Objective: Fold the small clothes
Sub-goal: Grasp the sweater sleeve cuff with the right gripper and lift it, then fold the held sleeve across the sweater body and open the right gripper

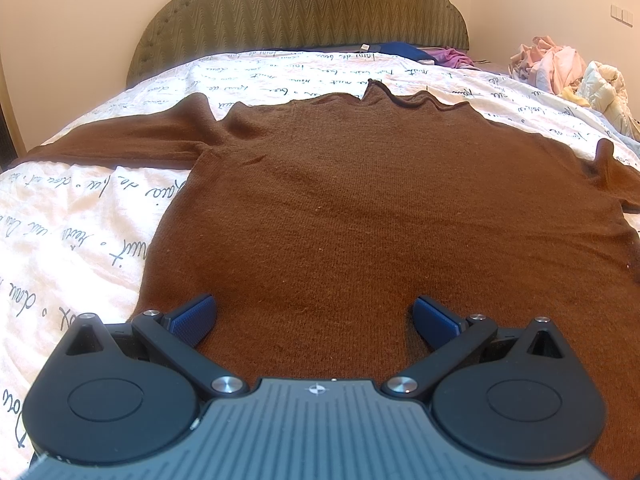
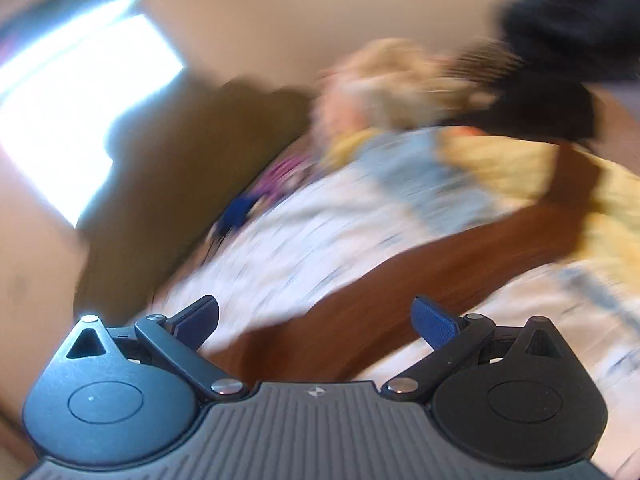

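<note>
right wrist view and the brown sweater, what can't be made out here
- Right wrist view: motion blur smears everything past the right claw; the clothes pile and bedspread print are unreadable.
- Brown sweater: in the left wrist view its near hem is hidden behind the left claw, and its right sleeve is cut off by the frame edge.
- Sweater's underside: hidden against the bedspread.

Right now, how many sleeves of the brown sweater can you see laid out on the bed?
2. One sleeve stretches out left across the bedspread; the other sleeve lies bunched at the right edge, partly cut off. The sweater lies flat.
</note>
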`<state>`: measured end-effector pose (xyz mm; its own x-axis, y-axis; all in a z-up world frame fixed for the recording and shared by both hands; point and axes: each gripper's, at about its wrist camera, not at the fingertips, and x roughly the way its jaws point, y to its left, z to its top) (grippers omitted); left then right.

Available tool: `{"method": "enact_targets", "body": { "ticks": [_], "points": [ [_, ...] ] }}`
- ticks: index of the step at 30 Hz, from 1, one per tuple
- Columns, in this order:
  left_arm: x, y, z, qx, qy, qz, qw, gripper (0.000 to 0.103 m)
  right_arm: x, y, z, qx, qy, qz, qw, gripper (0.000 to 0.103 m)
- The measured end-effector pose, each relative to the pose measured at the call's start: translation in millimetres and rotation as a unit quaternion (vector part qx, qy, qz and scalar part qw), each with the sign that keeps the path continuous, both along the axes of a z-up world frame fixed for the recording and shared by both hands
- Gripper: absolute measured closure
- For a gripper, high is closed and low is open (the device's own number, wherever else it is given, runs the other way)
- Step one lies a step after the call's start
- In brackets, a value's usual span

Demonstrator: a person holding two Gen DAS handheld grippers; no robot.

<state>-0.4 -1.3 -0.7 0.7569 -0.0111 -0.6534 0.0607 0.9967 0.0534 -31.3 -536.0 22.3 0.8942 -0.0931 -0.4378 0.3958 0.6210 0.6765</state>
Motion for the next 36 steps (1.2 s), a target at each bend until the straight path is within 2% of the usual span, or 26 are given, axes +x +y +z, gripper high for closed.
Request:
{"method": "enact_targets", "body": {
  "ticks": [1,3,5,7,10,12,14,15,16,17,21,24,26,29,32,36],
  "points": [
    [0.4,-0.4,-0.2,0.001,0.001,0.000,1.0000,0.000,-9.4,-41.1,-12.7,0.051,-0.003,-0.051,0.997,0.000],
    [0.7,-0.8,-0.3,0.002,0.001,0.000,1.0000,0.000,-23.6,-92.9,-34.4,0.104,0.009,-0.110,0.988,0.000],
    [0.8,0.0,-0.2,0.001,0.001,0.000,1.0000,0.000,-36.1,-122.8,-52.7,0.121,0.028,-0.146,0.982,0.008],
    [0.9,0.0,-0.3,0.001,0.001,0.000,1.0000,0.000,-40.2,-133.7,-66.7,0.124,0.041,-0.150,0.980,0.025],
    [1.0,0.2,-0.3,0.000,0.001,0.000,1.0000,0.000,-34.4,-136.5,-75.2,0.115,0.049,-0.143,0.982,0.041],
    [0.8,0.3,-0.3,0.000,0.001,0.000,1.0000,0.000,-22.0,-136.9,-77.9,0.102,0.056,-0.135,0.984,0.042],
    [1.9,-0.3,-0.5,0.001,0.001,0.000,1.0000,0.000,-13.8,-136.5,-78.7,0.086,0.061,-0.132,0.986,0.049],
    [2.2,-0.5,-0.6,0.001,0.001,0.000,1.0000,0.000,-9.6,-138.2,-80.8,0.074,0.071,-0.129,0.986,0.066],
    [2.2,-0.6,-0.6,0.001,0.001,0.000,1.0000,0.000,-6.6,-140.1,-82.0,0.061,0.080,-0.127,0.987,0.093],
    [3.0,-0.6,-0.6,0.000,0.001,0.000,1.0000,0.000,-3.4,-140.5,-83.0,0.056,0.087,-0.124,0.987,0.098],
    [4.0,0.2,-0.4,-0.005,0.004,0.000,1.0000,0.000,-0.5,-127.1,-65.3,0.019,0.076,-0.132,0.988,0.098],
    [4.8,-0.3,-0.5,-0.006,0.004,0.001,1.0000,0.000,17.6,-85.9,-24.2,-0.031,0.043,-0.088,0.995,0.098],
    [5.0,-0.3,-0.6,-0.007,0.005,0.001,1.0000,0.000,39.7,-37.9,7.9,-0.068,0.013,-0.028,0.997,0.098],
    [5.6,0.0,-0.5,-0.012,0.008,0.001,0.9999,0.000,83.5,57.1,43.9,-0.098,-0.039,0.091,0.990,0.098],
    [5.4,0.8,-0.3,-0.015,0.006,0.001,0.9999,0.000,135.2,158.7,46.8,-0.068,-0.067,0.211,0.973,0.098],
    [5.5,0.2,-0.1,-0.016,0.006,0.000,0.9998,0.000,191.4,282.1,9.7,-0.044,-0.032,0.310,0.949,0.098]
  ]
}}
